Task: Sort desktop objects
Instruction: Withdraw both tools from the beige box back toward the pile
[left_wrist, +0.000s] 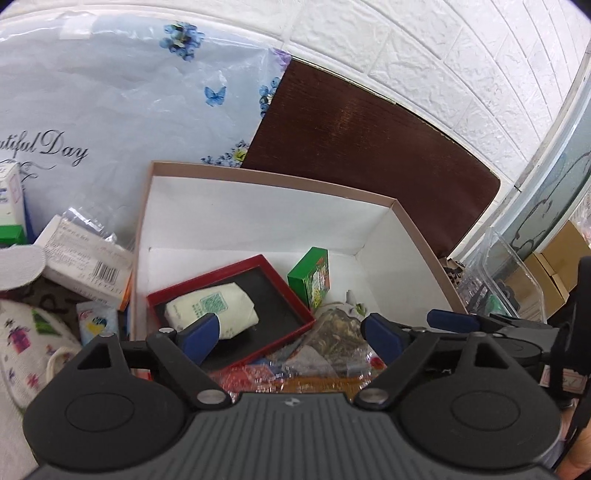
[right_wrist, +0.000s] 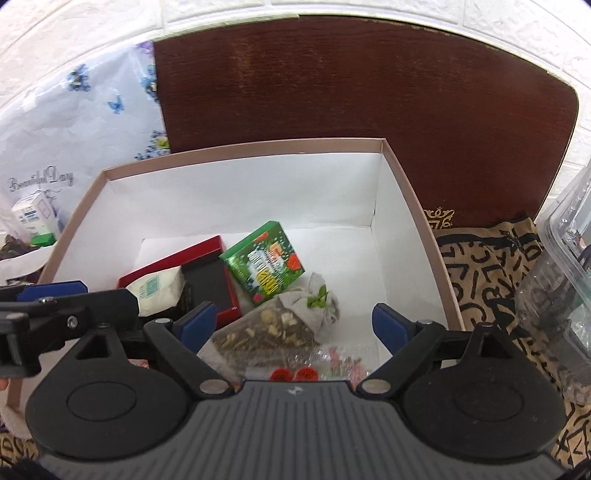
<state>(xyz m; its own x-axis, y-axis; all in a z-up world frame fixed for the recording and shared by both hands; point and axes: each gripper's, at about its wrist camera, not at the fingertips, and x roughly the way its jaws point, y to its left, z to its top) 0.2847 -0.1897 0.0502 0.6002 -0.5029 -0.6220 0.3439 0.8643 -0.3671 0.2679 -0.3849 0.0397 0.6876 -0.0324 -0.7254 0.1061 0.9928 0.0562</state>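
A pink-rimmed cardboard box (left_wrist: 266, 177) (right_wrist: 243, 147) with white walls holds the sorted items. Inside lie a red tray (left_wrist: 236, 266) (right_wrist: 173, 258) with a white wrapped packet (left_wrist: 210, 306) (right_wrist: 155, 288) on its black lining, a green carton (left_wrist: 310, 277) (right_wrist: 264, 262), a clear bag of dried herbs (left_wrist: 336, 332) (right_wrist: 266, 328) and a grey cloth pouch (right_wrist: 317, 299). My left gripper (left_wrist: 291, 336) hangs open over the box's near side, nothing between its blue pads. My right gripper (right_wrist: 295, 325) is open above the herb bag, not touching it. The left gripper's finger (right_wrist: 51, 290) shows at the right wrist view's left edge.
Left of the box lie a white barcoded carton (left_wrist: 85, 258), a small blue packet (left_wrist: 98, 323), a patterned cloth bag (left_wrist: 29, 339) and a floral plastic bag (left_wrist: 110, 96). A dark wooden board (right_wrist: 351, 110) leans on the white brick wall. A clear plastic container (right_wrist: 565, 258) stands at the right on patterned cloth (right_wrist: 480, 266).
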